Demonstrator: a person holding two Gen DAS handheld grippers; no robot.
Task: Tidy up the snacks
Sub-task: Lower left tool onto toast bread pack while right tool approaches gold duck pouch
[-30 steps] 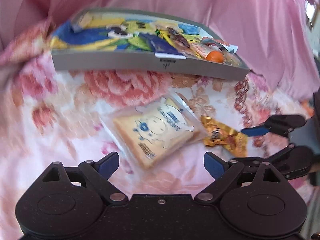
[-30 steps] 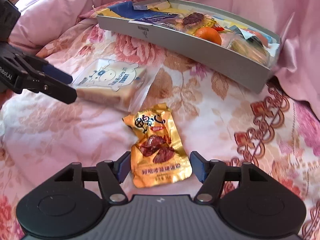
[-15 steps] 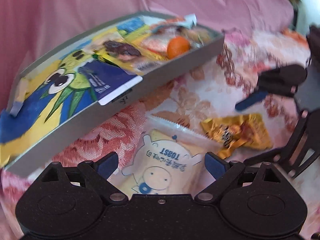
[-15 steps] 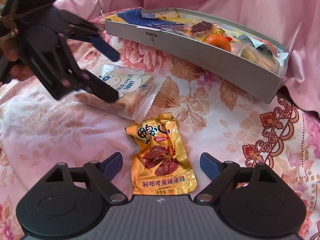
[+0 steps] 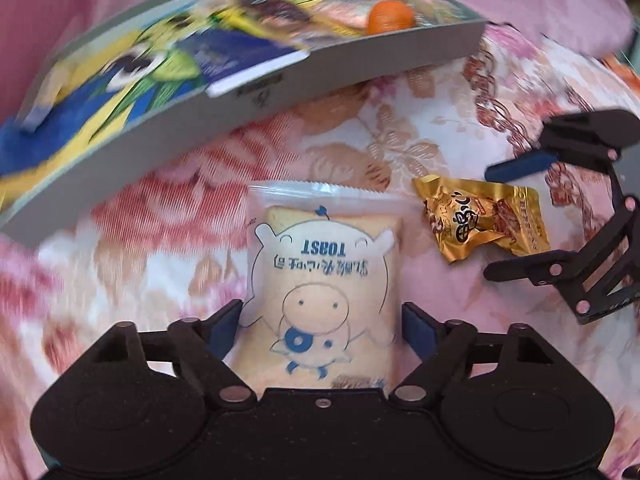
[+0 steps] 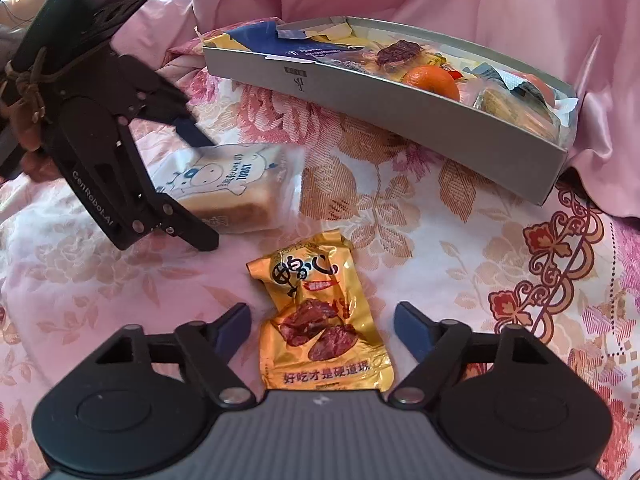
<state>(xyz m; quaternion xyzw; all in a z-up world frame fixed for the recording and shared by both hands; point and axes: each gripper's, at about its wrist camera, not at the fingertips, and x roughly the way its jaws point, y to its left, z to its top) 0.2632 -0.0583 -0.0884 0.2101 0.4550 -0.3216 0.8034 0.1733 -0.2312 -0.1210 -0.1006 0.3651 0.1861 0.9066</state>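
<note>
Both grippers [image 5: 320, 326] [image 6: 322, 330] closing around snack packets [image 5: 320, 280] [image 6: 320, 320].

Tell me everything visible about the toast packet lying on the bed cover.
The toast packet is a clear plastic bag with a serrated top seal, printed with a blue cartoon animal and the word TOAST, holding a thick slice of pale bread. It lies flat on the floral cover, in front of the grey box. The left gripper straddles it, jaws closing around its sides.

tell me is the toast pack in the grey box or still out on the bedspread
Out. The toast pack lies flat on the floral bedspread in front of the grey box, between the left tongs, which are closing.
</note>
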